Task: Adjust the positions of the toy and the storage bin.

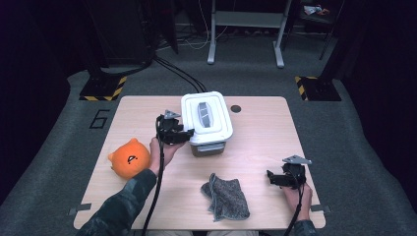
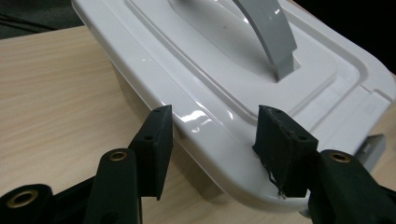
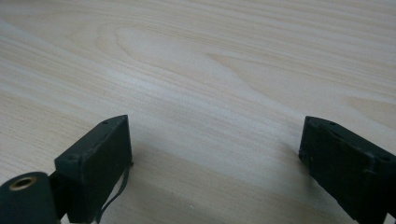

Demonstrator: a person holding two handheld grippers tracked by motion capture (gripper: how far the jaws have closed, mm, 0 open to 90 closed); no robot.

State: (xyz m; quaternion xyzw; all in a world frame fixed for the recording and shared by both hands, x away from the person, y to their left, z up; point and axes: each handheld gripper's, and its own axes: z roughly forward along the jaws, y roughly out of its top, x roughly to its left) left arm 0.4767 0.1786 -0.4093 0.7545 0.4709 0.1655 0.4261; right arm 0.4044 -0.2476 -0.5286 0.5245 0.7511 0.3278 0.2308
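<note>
A white lidded box with a grey handle stands at the middle back of the wooden table. My left gripper is at the box's left side. In the left gripper view its jaws straddle the rim of the lid, one beside and under the edge, the other over the top; my left gripper stands open around it. My right gripper rests low at the front right. In its own view my right gripper is open over bare wood.
An orange plush toy lies at the table's left edge, by the left forearm. A crumpled grey cloth lies near the front middle. A small dark disc sits behind the box. A white metal frame stands on the floor beyond the table.
</note>
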